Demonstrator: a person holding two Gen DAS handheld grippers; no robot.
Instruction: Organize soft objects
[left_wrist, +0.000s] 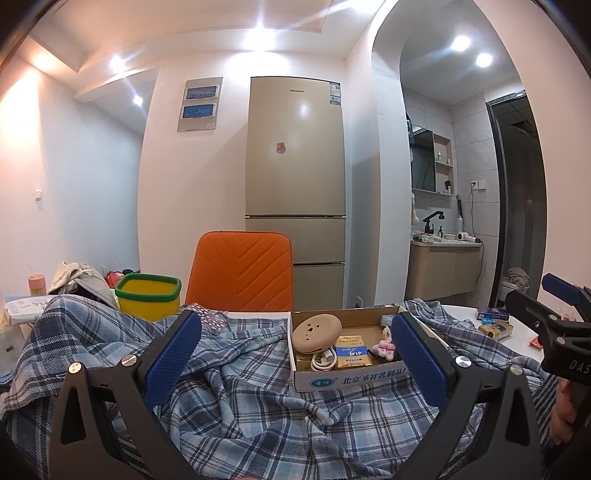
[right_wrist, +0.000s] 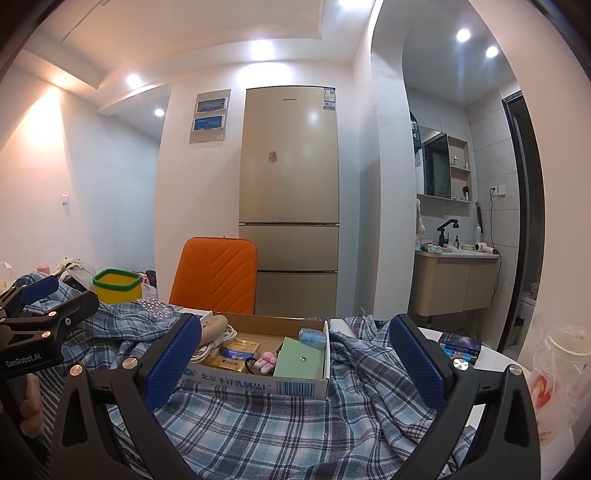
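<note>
A blue plaid cloth (left_wrist: 258, 406) (right_wrist: 266, 424) lies rumpled across the table, spreading left and right under both grippers. My left gripper (left_wrist: 295, 354) is open above the cloth, nothing between its blue pads. My right gripper (right_wrist: 295, 354) is open too, over the cloth's right part. On the cloth sits a shallow cardboard box (left_wrist: 354, 378) (right_wrist: 258, 384) holding a round beige case (left_wrist: 317, 331), a white cable, yellow packets and a small pink plush (left_wrist: 386, 349) (right_wrist: 266, 361). Each gripper shows at the edge of the other's view.
A yellow bin with a green rim (left_wrist: 147, 297) (right_wrist: 116, 285) stands at the back left beside an orange chair (left_wrist: 242, 271). Small blue and yellow packs (left_wrist: 495, 321) lie on the white table at right. A plastic bag with a cup (right_wrist: 561, 373) is at far right.
</note>
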